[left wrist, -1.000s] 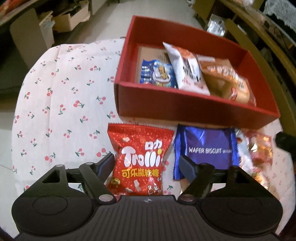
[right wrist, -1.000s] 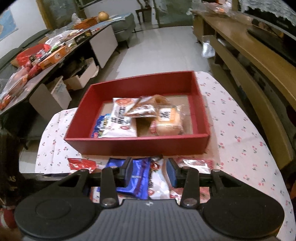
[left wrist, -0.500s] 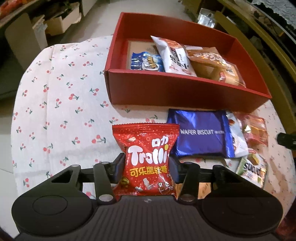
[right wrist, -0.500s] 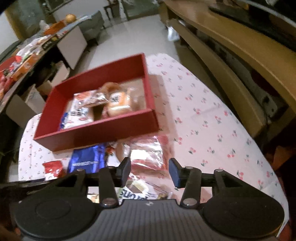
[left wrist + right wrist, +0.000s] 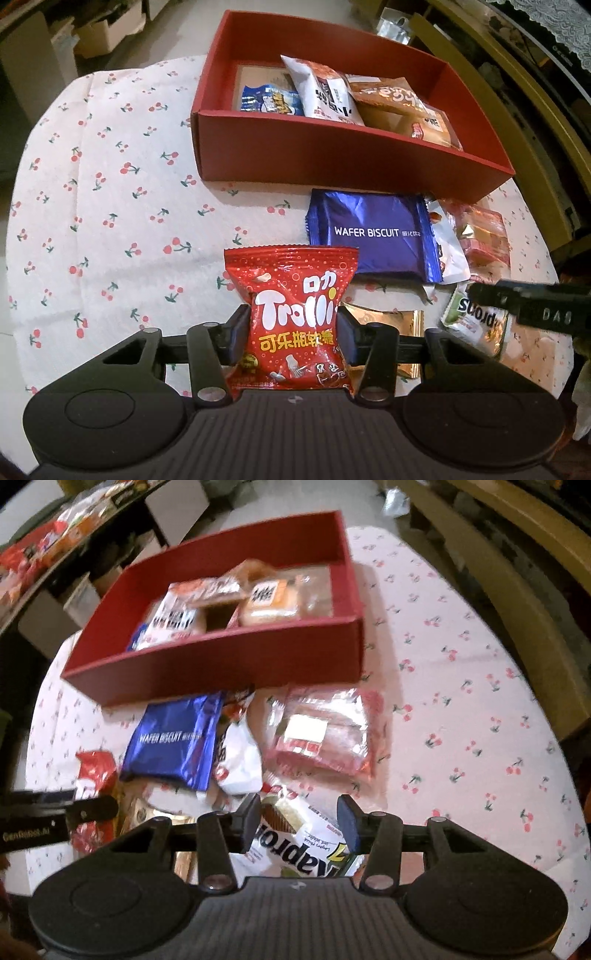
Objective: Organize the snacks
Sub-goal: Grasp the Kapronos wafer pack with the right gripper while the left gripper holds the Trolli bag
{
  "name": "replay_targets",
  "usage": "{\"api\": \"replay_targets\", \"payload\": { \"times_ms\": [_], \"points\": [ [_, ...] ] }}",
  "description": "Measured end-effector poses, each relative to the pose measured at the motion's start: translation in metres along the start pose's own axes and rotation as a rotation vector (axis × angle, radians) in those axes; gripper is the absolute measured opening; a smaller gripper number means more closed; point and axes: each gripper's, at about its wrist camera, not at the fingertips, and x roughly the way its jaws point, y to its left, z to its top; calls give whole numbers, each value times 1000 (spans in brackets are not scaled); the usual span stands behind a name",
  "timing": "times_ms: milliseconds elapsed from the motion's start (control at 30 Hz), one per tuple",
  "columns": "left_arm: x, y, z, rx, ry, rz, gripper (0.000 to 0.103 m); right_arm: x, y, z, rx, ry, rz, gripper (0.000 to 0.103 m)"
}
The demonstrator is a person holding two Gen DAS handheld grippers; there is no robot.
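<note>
The cherry-print tablecloth (image 5: pixel 110 206) carries the red box (image 5: pixel 332 162), which holds several packets. Near its front wall lies the blue wafer biscuit pack (image 5: pixel 369 236). The left gripper (image 5: pixel 291 332) is clamped on the red Trolli bag (image 5: pixel 295 317), pinched between both fingers. The right gripper (image 5: pixel 301 821) is spread apart, straddling the white-green packet (image 5: pixel 295 842) without gripping it.

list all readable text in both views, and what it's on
"Trolli", "可乐瓶软糖": red gummy bag, in left gripper.
"WAFER BISCUIT": blue packet.
"DAS": right gripper's side.
"GenRobot.AI": left gripper's side.
White-green bag below right gripper: upside down, unreadable.
Packs in red box: too blurred.
</note>
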Motion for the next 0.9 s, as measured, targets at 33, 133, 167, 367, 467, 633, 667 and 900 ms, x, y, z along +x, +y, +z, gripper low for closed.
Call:
{"api": "replay_targets", "payload": {
  "times_ms": [33,133,167,367,467,633,667,900],
  "points": [
    [0,0,0,1,1,-1,56,1,1,-2,-1,19,13,62],
    [-1,2,1,-1,5,-8,57,-3,6,-14,-11,58,33,65],
    [-1,2,1,-2,6,-10,57,-5,9,-19,-18,65,33,65],
    [-2,0,0,7,8,-14,57,-11,24,-28,-80,28,-9,78],
    [0,-1,-1,12,11,-12,58,-1,32,-21,-107,41,-18,78],
    [6,-2,-1,22,16,-1,63,11,46,-20,-170,52,-67,77],
    [7,-4,-2,31,12,6,64,12,47,-22,-181,52,-86,75],
    [5,-6,-9,56,10,40,60,5,50,-31,-209,18,-162,73]
  ]
}}
